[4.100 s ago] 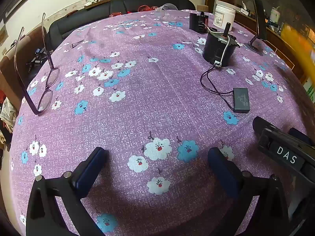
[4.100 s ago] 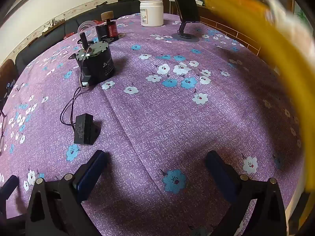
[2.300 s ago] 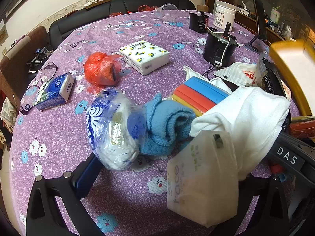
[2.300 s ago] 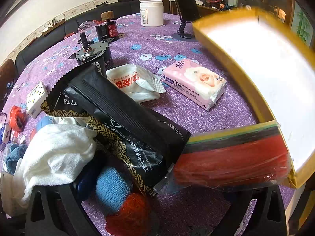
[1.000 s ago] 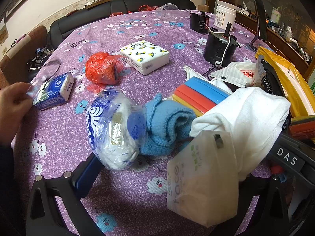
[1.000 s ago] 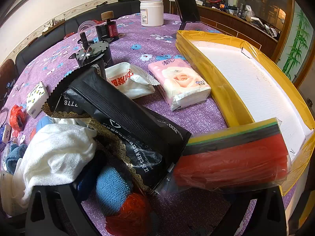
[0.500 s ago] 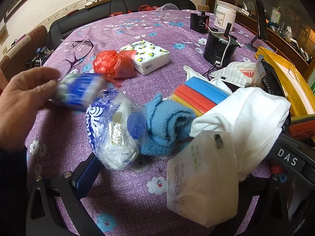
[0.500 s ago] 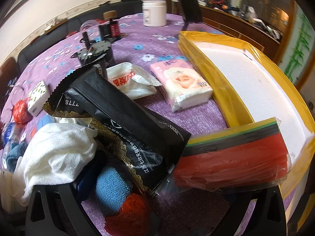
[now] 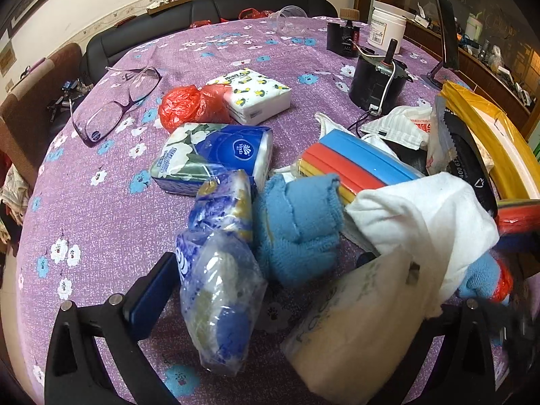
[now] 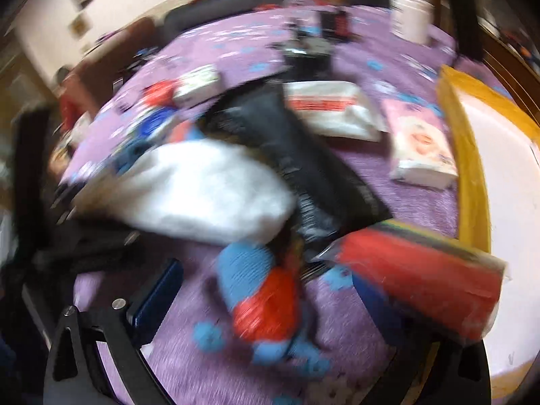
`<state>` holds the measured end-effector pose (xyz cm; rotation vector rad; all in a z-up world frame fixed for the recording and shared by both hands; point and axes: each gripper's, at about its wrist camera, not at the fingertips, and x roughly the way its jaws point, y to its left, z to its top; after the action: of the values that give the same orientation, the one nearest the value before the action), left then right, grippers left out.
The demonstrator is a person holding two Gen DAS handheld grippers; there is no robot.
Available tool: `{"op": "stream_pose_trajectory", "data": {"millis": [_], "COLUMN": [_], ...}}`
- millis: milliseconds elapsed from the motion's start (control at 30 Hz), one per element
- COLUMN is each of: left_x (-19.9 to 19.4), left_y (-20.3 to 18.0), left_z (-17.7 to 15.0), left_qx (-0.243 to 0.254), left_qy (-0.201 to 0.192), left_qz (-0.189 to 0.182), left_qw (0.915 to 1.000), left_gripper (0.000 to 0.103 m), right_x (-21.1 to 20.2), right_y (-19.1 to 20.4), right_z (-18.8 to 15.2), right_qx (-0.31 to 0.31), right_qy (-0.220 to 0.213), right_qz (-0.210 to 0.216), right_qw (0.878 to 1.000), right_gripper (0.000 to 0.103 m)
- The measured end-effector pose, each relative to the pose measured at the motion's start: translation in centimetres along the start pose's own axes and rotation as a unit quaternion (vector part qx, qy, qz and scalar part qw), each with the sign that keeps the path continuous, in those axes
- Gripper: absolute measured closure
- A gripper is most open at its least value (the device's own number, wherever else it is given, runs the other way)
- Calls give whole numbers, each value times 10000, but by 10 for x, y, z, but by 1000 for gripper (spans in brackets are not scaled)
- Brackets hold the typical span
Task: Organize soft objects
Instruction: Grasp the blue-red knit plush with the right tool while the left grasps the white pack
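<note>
A heap of soft things lies on the purple flowered cloth point(image 9: 101, 222). My left gripper point(image 9: 297, 303) is open; a clear bag of blue and white pads point(image 9: 219, 290), a blue towel point(image 9: 297, 226), a white cloth point(image 9: 428, 219) and a cream tissue pack point(image 9: 357, 324) lie between and over its fingers. A blue tissue pack point(image 9: 216, 158) lies beyond. My right gripper point(image 10: 270, 307) is open over a blue and red bundle point(image 10: 260, 290), with a red sponge pack point(image 10: 422, 287) at its right finger. The right wrist view is blurred.
A yellow tray point(image 10: 472, 182) with a white inside stands at the right. Glasses point(image 9: 114, 104), a red bag point(image 9: 189, 106), a patterned napkin pack point(image 9: 256, 94), a black motor point(image 9: 374, 81), a black pouch point(image 10: 297, 155) and a pink tissue pack point(image 10: 422, 152) lie around.
A hand set the blue tissue pack down by the heap and left. The glasses lie open at the left. The right gripper has swung, blurring its view.
</note>
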<state>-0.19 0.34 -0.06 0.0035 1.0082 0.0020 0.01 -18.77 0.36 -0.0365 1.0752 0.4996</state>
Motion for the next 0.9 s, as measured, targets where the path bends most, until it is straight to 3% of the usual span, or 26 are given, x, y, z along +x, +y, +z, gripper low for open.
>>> {"op": "stream_pose_trajectory", "data": {"millis": [100, 167, 200, 400, 433, 567, 667, 767, 867, 900], "left_x": [0, 0, 0, 0, 0, -8, -24, -41, -56, -59], "left_y": [-1, -1, -1, -3, -2, 4, 16, 25, 25, 21], "left_z": [0, 0, 0, 0, 0, -6, -24, -40, -43, -38], "left_qx": [2, 2, -3, -1, 28, 190, 230, 271, 314, 510], "left_qy": [50, 75, 57, 172, 57, 373, 249, -7, -307, -260], "left_qz": [4, 5, -4, 25, -48, -335, -610, -836, -926, -661], "left_qw": [10000, 10000, 10000, 9998, 10000, 9986, 9976, 9961, 9947, 9962], "left_gripper": [0, 0, 0, 0, 0, 0, 0, 21, 21, 22], "right_x": [-16, -33, -42, -79, -80, -84, -82, -81, -80, -80], "right_y": [13, 19, 22, 15, 12, 9, 5, -1, -3, -3], "right_z": [-11, -22, -28, -47, -46, -51, -52, -51, -49, -48], "right_qx": [-282, -459, -573, -805, -807, -772, -648, -488, -386, -359], "right_qy": [-178, -302, -392, -1053, -1150, -1270, -1302, -1320, -1341, -1348], "right_qz": [328, 589, 656, 1022, 997, 1056, 1097, 1158, 1202, 1204], "right_qw": [9989, 9967, 9954, 9859, 9851, 9832, 9833, 9832, 9829, 9829], "right_gripper": [14, 43, 48, 49, 49, 49, 49, 49, 49, 49]}}
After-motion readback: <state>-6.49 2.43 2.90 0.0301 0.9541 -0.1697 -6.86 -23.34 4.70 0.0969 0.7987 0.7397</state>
